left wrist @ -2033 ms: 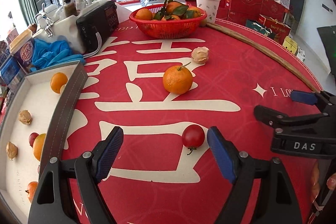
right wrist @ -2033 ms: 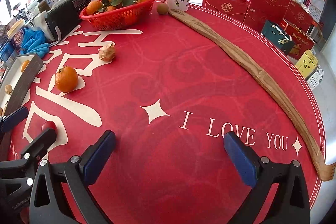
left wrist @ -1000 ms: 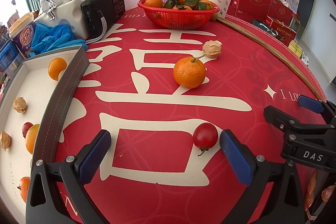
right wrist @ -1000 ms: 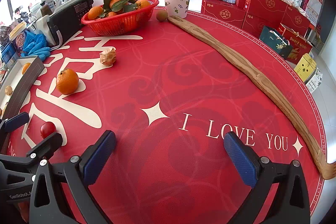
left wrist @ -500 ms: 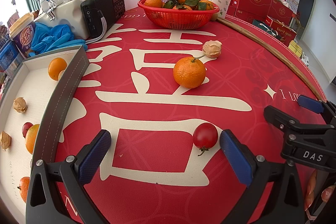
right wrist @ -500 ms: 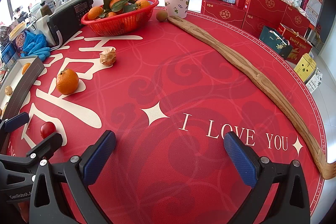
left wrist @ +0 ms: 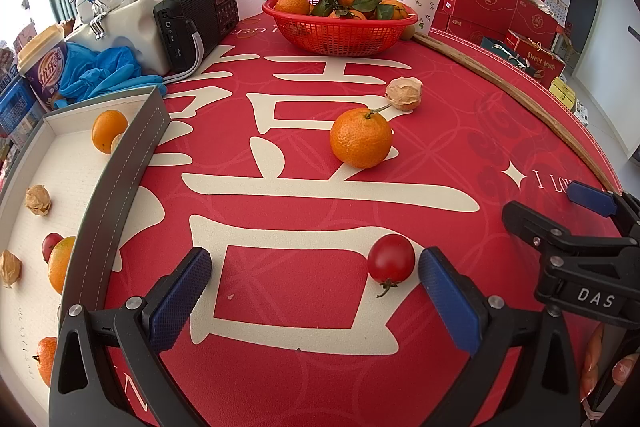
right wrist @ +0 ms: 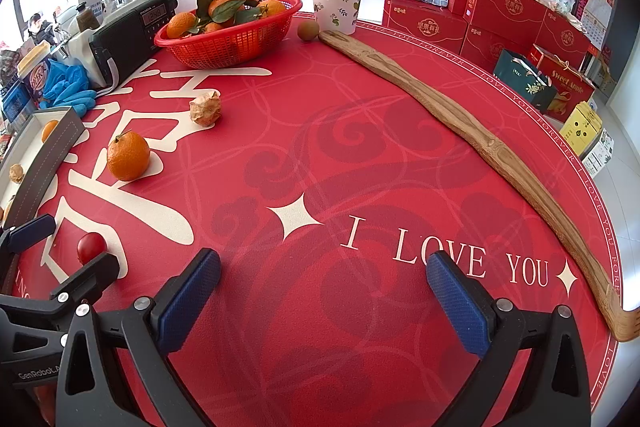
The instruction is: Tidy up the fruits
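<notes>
Left wrist view looks along the left tongs, whose blue-padded fingers stand wide apart and released over the red counter; the cherry tomato lies on the cloth between them, close by the right-hand pad, though whether it touches that pad cannot be made out. Beyond the cherry tomato sits a mandarin with a short stem, and just past that a papery husked fruit. Farther from the tomato still, a red basket holds leafy mandarins, with a paper cup behind it and a black radio to its left. Left of the tomato a shallow white tray with a grey rim carries several oranges, husked fruits and a small red fruit; its near end is cut off by the frame edge and partly hidden behind the tong arm, so the count is unsure. Blue gloves lie heaped beyond the tray. Right of the tomato the right tongs show side-on, and fingertips of a hand peep out at the frame's lower corner, mostly hidden. Right wrist view shows the right tongs also spread and empty above the lettered cloth, the tomato far to their left, half screened by the left tongs. A long wooden stick curves along the counter's edge, well away from the tomato, and a small brown fruit sits by its far end.
</notes>
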A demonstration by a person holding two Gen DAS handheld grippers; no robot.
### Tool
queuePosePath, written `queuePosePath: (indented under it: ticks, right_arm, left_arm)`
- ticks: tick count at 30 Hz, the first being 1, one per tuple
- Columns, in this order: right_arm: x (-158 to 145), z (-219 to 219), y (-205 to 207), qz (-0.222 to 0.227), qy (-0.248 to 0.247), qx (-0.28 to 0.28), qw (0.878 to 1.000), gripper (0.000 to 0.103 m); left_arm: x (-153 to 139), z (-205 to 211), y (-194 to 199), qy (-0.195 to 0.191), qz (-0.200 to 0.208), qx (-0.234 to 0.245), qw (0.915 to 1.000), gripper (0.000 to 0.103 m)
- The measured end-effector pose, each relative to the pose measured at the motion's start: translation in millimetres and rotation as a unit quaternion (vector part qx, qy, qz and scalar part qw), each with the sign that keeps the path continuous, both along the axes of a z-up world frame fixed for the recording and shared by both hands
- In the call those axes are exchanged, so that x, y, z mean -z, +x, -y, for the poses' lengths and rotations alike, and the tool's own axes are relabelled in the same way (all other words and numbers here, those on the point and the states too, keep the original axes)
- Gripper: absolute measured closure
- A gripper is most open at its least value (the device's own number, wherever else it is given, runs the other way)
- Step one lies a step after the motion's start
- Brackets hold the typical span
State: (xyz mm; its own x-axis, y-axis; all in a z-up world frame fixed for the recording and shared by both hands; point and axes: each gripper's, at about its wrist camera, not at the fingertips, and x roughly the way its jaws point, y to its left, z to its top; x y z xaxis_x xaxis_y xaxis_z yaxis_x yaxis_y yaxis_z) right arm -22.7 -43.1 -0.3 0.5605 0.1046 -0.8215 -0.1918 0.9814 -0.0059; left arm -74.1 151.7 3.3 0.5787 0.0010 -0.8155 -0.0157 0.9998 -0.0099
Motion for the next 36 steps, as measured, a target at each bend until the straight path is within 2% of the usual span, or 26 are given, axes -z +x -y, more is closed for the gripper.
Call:
queuePosePath:
  ticks: [21,26,33,36]
  right_arm:
    - [0,0,0,0.000,0.000,0.000,1.000,0.000]
    - [-1,2,0,-0.003,0.000,0.006,1.000,0.000]
    - [-4,36,3,-0.024,0.000,0.064,0.998,0.000]
    - [-5,50,4,-0.033,-0.001,0.056,0.998,0.000]
  left_arm:
    - [0,0,1,0.000,0.000,-0.001,1.0000,0.000]
    - [1,-5,19,0.000,0.000,-0.005,1.0000,0.000]
    - [2,-9,38,-0.001,-0.001,0.000,1.0000,0.000]
    - [2,-8,37,-0.001,-0.001,0.000,1.0000,0.000]
